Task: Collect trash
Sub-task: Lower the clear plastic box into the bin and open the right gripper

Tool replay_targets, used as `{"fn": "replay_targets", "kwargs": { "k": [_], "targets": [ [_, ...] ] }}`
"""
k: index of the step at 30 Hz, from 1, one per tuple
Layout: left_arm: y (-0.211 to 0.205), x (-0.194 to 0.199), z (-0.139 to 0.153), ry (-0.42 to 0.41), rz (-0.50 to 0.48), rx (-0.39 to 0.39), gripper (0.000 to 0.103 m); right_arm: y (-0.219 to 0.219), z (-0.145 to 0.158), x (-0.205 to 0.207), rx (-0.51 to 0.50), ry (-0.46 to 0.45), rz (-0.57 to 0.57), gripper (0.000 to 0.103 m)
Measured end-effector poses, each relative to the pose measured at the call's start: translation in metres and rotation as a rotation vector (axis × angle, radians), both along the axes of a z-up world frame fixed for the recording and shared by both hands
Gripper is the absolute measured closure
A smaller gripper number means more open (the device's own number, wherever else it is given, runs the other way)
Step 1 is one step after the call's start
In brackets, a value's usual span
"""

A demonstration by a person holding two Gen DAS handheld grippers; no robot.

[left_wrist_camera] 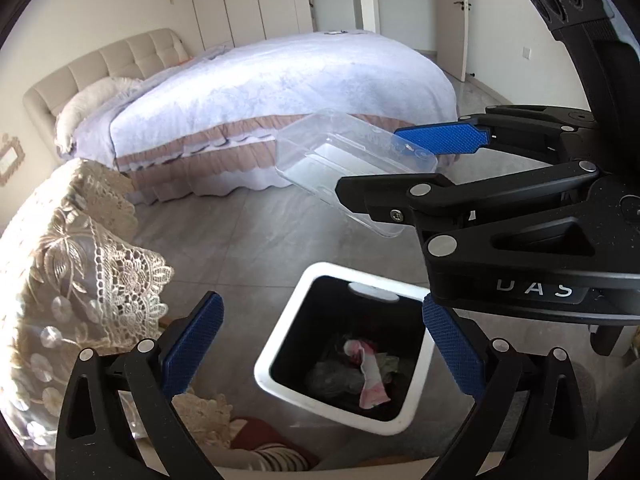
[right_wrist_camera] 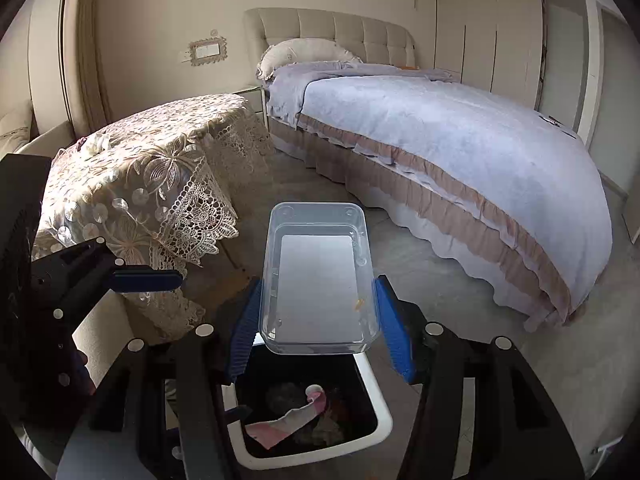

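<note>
Now, in the left wrist view, the left gripper [left_wrist_camera: 320, 344] stands wide and empty at the bottom, over the white trash bin [left_wrist_camera: 280, 390]. At centre right the right gripper [left_wrist_camera: 404, 160] holds a clear plastic container [left_wrist_camera: 340, 160]. In the right wrist view, the container [right_wrist_camera: 316, 276] sits at centre between the blue pads [right_wrist_camera: 394, 332], seemingly clamped, above the bin [right_wrist_camera: 380, 416].

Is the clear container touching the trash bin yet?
Apart. The left wrist view shows bare floor between the clear container, held up, and the trash bin below.

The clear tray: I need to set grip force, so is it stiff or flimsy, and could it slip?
The tray looks thin-walled and empty, so probably light and somewhat flexible; hard squeezing may buckle it. Its glossy sides could slip between the right gripper's fingers. Held over the bin, it should drop in if released.
</note>
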State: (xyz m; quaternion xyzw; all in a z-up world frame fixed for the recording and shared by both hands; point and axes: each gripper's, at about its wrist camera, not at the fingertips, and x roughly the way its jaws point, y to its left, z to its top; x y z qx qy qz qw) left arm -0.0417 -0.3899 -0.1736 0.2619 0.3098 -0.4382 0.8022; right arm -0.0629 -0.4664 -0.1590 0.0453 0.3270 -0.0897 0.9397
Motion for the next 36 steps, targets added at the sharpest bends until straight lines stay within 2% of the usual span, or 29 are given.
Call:
{"fn": "replay_targets", "kwargs": {
  "k": [5,10,15,17,18,19,24,36],
  "targets": [
    [0.015,0.015,0.011,-0.046,0.104,-0.032,0.005,0.0,-0.009,0.002,0.005,0.024,0.015,0.046],
    [0.036,0.033,0.028,-0.025,0.187,-0.116,0.005,0.006,-0.018,0.006,-0.009,0.052,0.035,0.046],
    [0.05,0.041,0.037,-0.01,0.222,-0.165,0.005,0.012,-0.022,0.009,-0.035,0.067,0.046,0.045],
    [0.052,0.04,0.038,-0.009,0.225,-0.173,0.005,0.013,-0.023,0.009,-0.06,0.053,0.029,0.031],
    [0.052,0.039,0.039,-0.01,0.225,-0.174,0.005,0.014,-0.023,0.009,-0.083,0.037,0.015,0.008],
    [0.053,0.037,0.041,-0.012,0.225,-0.173,0.005,0.015,-0.022,0.008,-0.111,0.023,0.001,0.004],
    [0.054,0.034,0.044,-0.021,0.214,-0.173,0.005,0.016,-0.02,0.011,-0.175,0.028,0.003,0.004],
    [0.069,0.036,0.052,-0.048,0.239,-0.177,0.005,0.032,0.003,0.022,-0.159,-0.066,0.041,0.004]
  ]
}}
